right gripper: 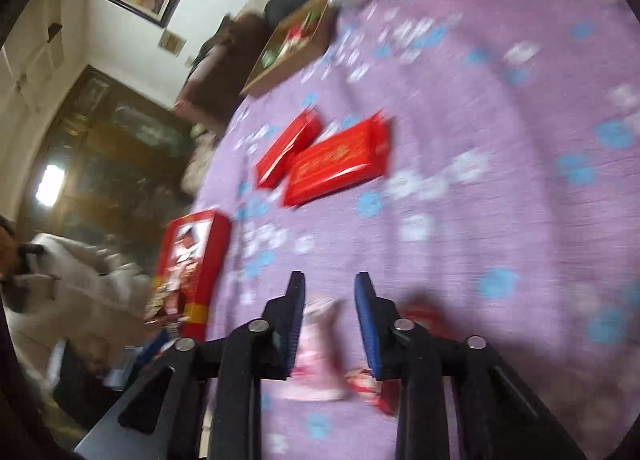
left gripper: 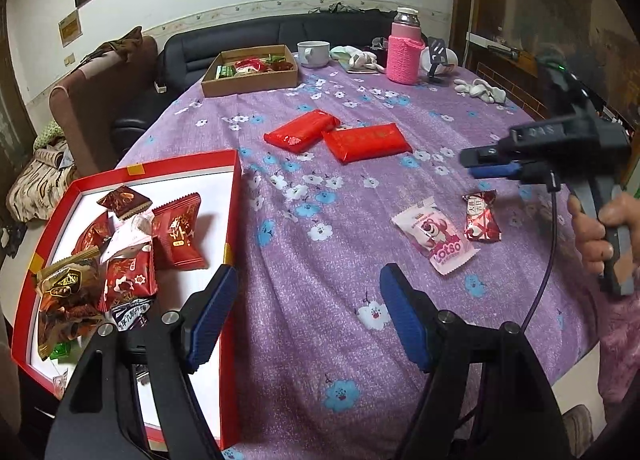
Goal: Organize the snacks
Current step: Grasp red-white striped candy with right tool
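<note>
A pink Lotso snack packet and a red-and-white candy lie on the purple flowered cloth. Two flat red packets lie further back. A red box at the left holds several wrapped snacks. My left gripper stands open and empty over the cloth beside that box. My right gripper hovers above the two small snacks. In the blurred right wrist view its jaws stand narrowly apart, with the pink packet on the cloth below the gap, not gripped.
A cardboard box with snacks sits at the far left of the table. Beside it are a white mug, a pink knit-covered bottle and white cloths. A hand holds the right gripper. A sofa and an armchair stand behind.
</note>
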`<state>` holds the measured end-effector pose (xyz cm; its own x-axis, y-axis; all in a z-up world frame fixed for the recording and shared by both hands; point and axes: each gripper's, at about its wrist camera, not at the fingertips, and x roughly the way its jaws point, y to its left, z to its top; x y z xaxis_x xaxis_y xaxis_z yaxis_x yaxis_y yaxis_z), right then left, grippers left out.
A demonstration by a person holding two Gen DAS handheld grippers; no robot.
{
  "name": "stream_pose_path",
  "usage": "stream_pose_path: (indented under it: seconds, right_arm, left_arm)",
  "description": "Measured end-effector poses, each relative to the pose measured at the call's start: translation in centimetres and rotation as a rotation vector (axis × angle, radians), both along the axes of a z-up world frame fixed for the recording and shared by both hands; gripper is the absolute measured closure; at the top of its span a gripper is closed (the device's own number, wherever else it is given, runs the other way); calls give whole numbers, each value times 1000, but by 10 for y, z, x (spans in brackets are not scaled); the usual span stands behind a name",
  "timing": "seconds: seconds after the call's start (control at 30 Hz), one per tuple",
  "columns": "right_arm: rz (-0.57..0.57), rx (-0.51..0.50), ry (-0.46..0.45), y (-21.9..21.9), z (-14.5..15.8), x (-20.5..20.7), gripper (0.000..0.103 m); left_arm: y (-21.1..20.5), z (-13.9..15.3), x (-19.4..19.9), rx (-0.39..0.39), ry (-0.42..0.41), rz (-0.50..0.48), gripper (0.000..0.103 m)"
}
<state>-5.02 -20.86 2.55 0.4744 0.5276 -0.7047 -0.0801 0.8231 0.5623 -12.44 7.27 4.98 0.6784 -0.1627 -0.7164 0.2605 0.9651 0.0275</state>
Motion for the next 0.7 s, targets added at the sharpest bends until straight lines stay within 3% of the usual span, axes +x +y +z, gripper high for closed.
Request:
stream_pose_path:
  seconds: [0.17,0.27,0.4,0.53,0.57,0.6,0.7]
  right_arm:
    - [-132,-73,18,-13,-8,-20,62]
    - [-154,-50,27,-9,-12,-27,60]
    - [-149,-145,49,12,-18,-28,43]
    - [-115,-306,-27,38,-16,-23,49]
    - [-95,-374,-34,44,-17,-21,64]
    - [-66,-449,-65,52,-17,-21,68]
    - [-66,-426,-100,40,-18,-20,75]
  left_arm:
    - [-4,1,-3,6,-4,-10,29]
    - [-8,0,-3,12,-5,-14,29]
    - [-17,-1,0,21,5,-24,29]
    - [-29,-3,4,43,19,-36,29]
    - [-31,-3,6,49,21,-34,29]
    - [-32,-2,7,51,23,-30,29]
    - [-39,-2,19,29,60,-22,29]
